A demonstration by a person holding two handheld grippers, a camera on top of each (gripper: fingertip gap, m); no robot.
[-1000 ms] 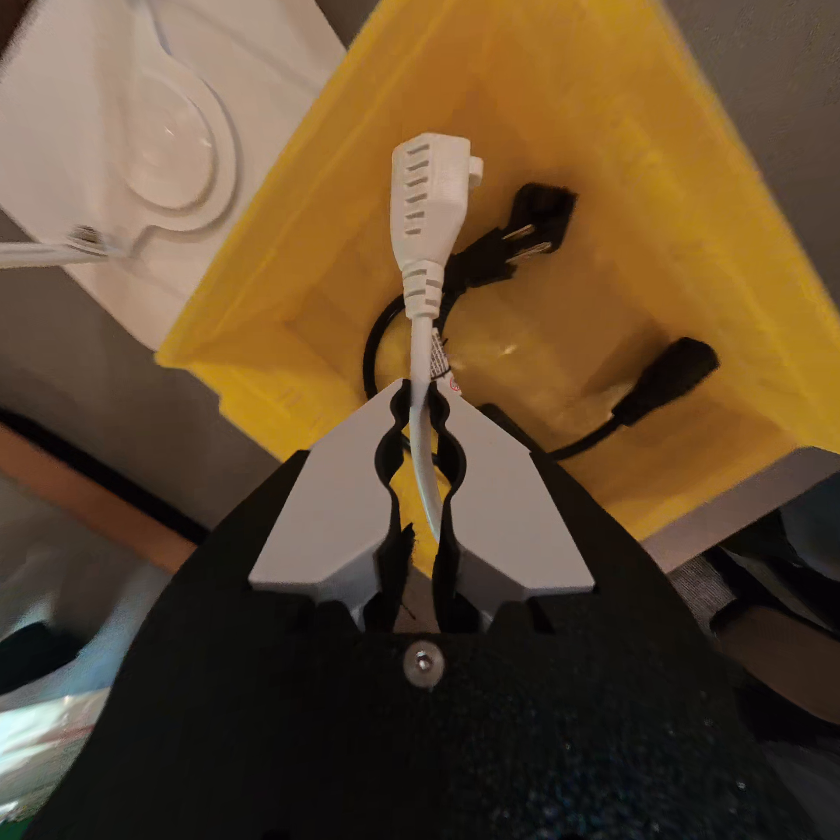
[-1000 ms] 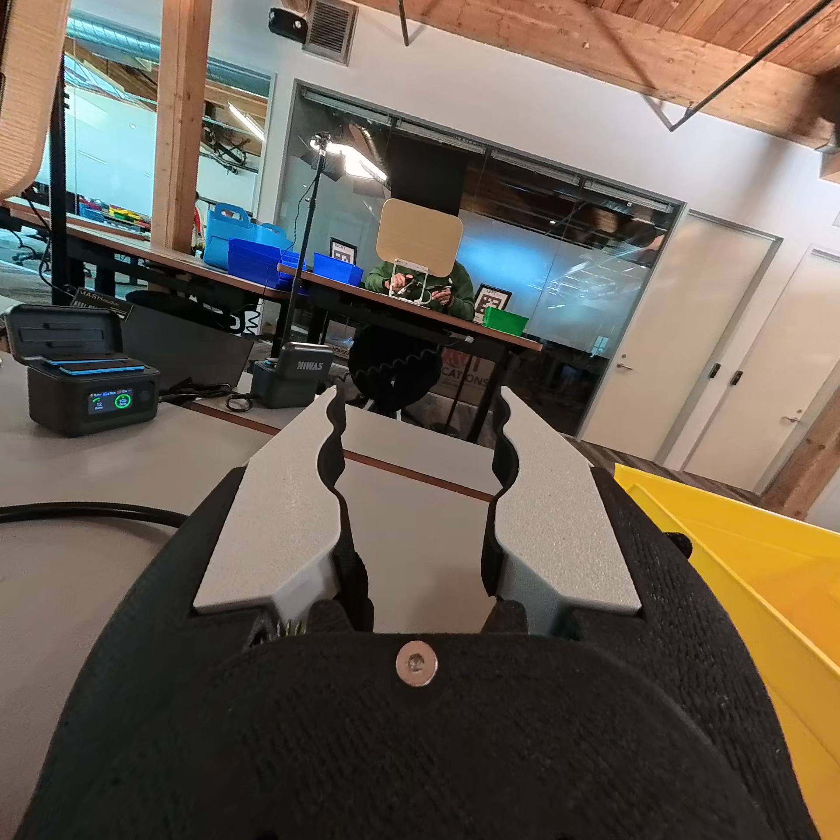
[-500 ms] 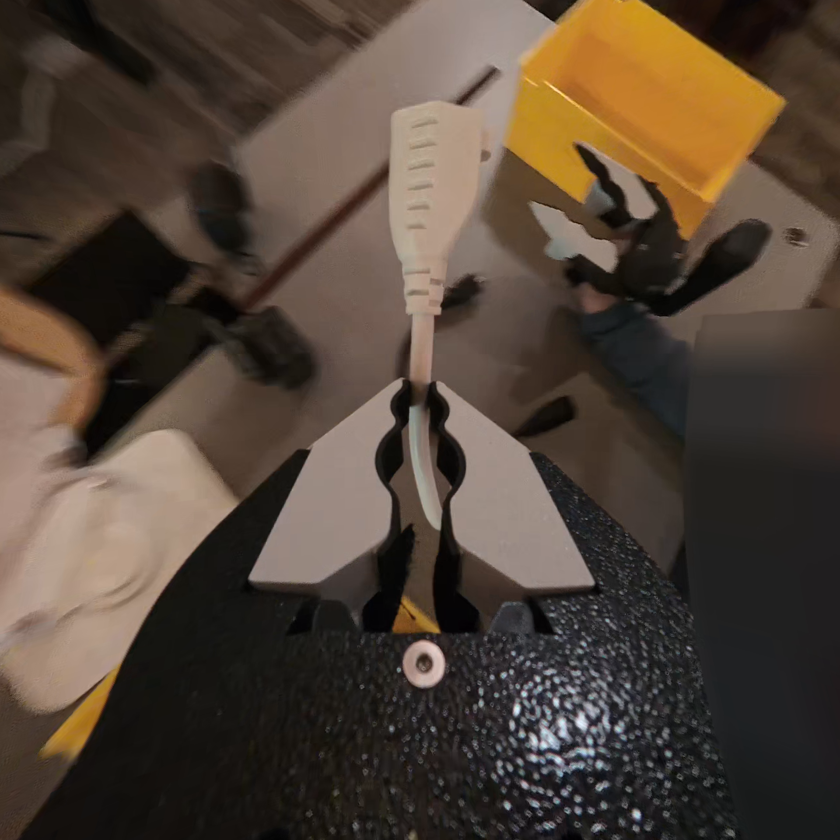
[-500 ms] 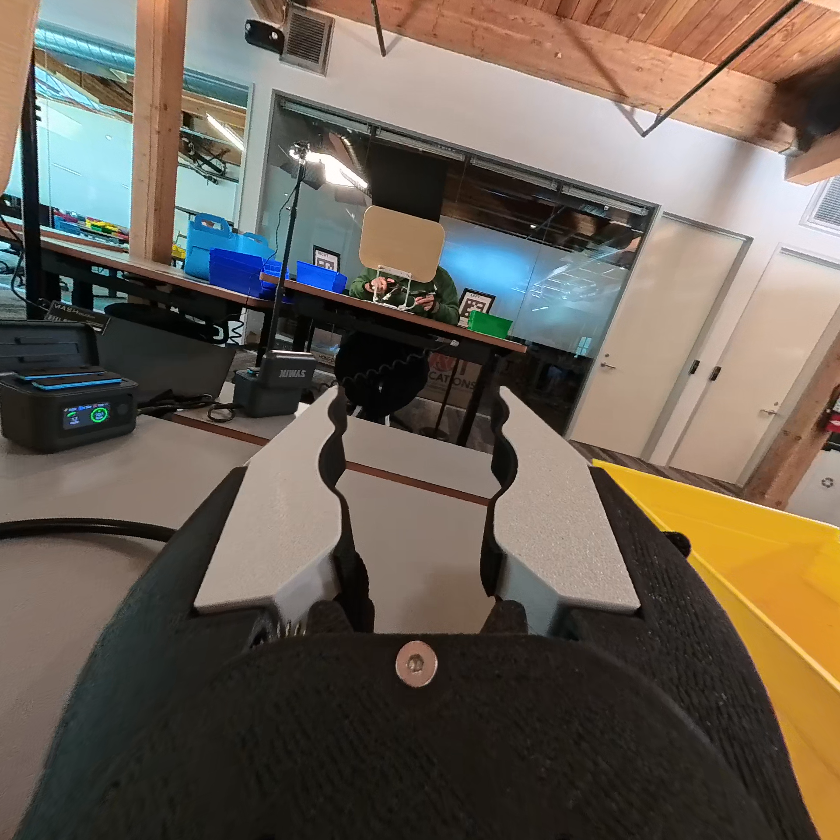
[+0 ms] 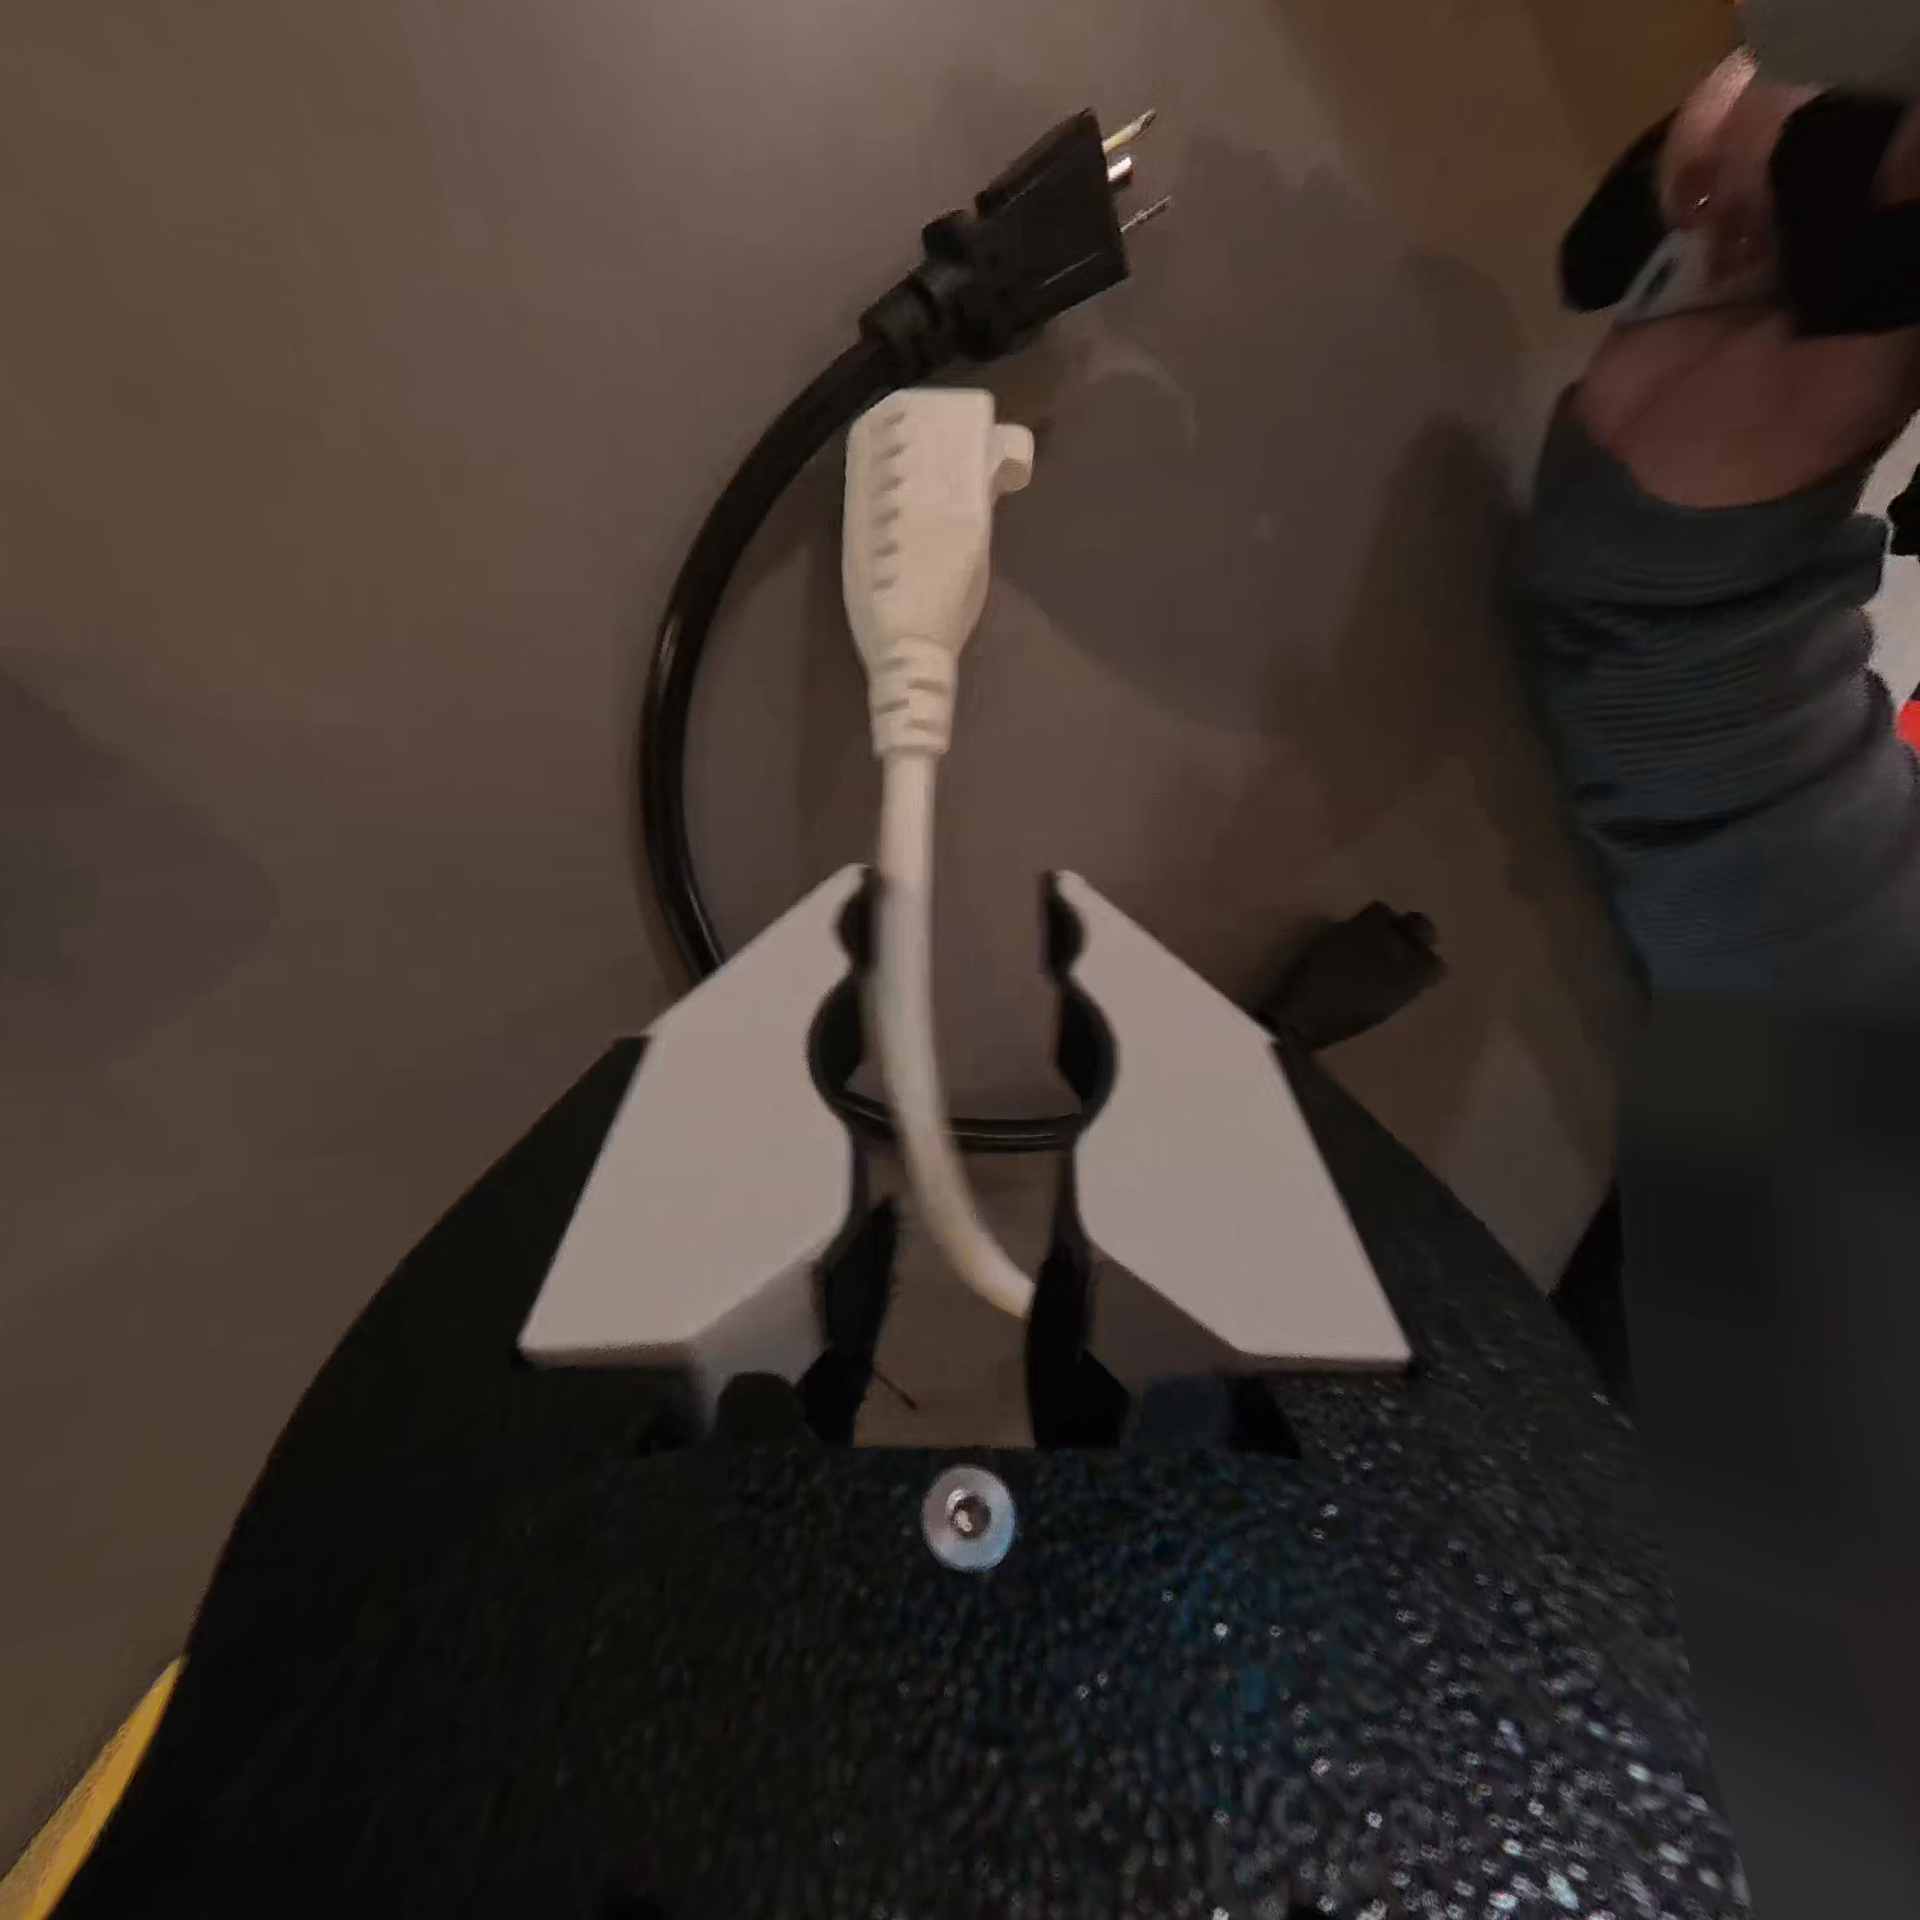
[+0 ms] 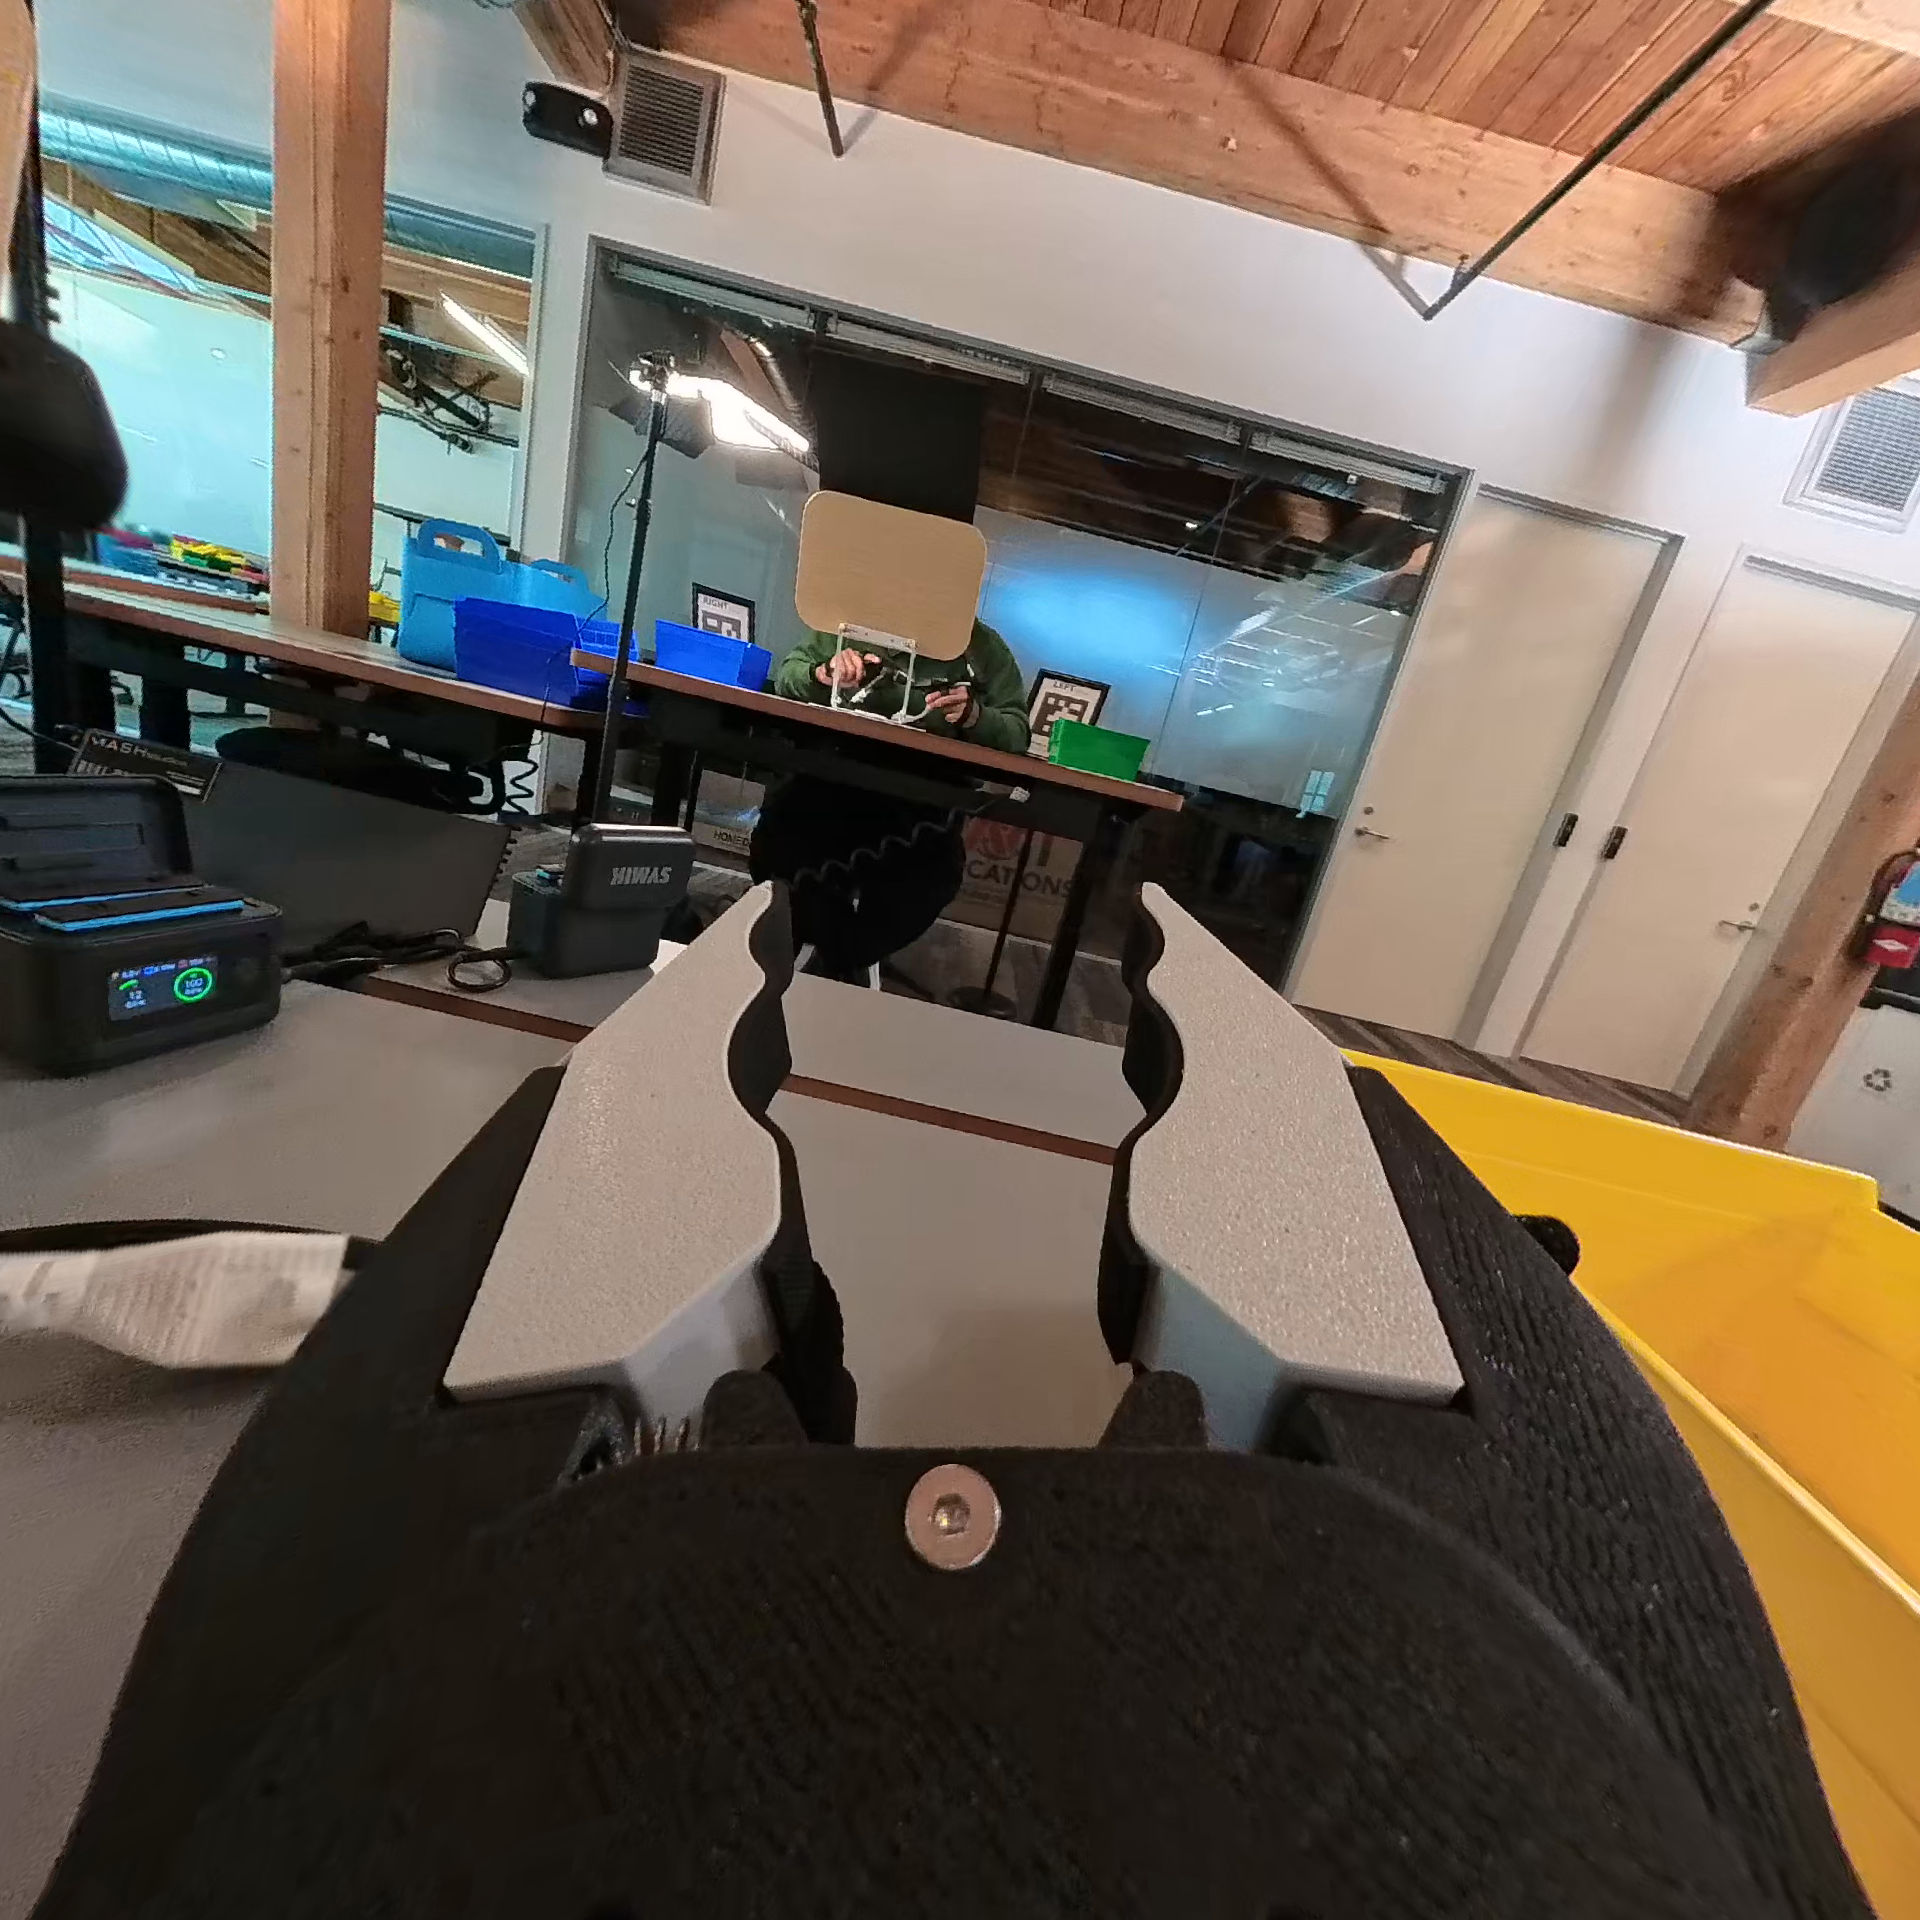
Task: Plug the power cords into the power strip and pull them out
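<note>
My left gripper (image 5: 956,894) is open above the grey table (image 5: 364,520). A white power cord (image 5: 909,987) runs between its jaws and leans against the left finger (image 5: 748,1091). The cord's white plug end (image 5: 925,540) points away from me. A black power cord (image 5: 707,582) lies looped on the table behind it, its pronged plug (image 5: 1039,239) at the top and its other end (image 5: 1351,977) to the right. My right gripper (image 6: 956,904) is open and empty, held above the table. No power strip is in view.
A yellow bin (image 6: 1662,1247) stands right of my right gripper. A person's sleeved arm (image 5: 1714,675) holds the other gripper (image 5: 1766,187) at the top right of the left wrist view. A black device with a lit screen (image 6: 135,966) sits far left. A white printed tag (image 6: 156,1299) lies near left.
My left gripper has swung from over the yellow bin to over the table by the black cord. Its jaws have opened off the white cord. My right gripper has barely moved.
</note>
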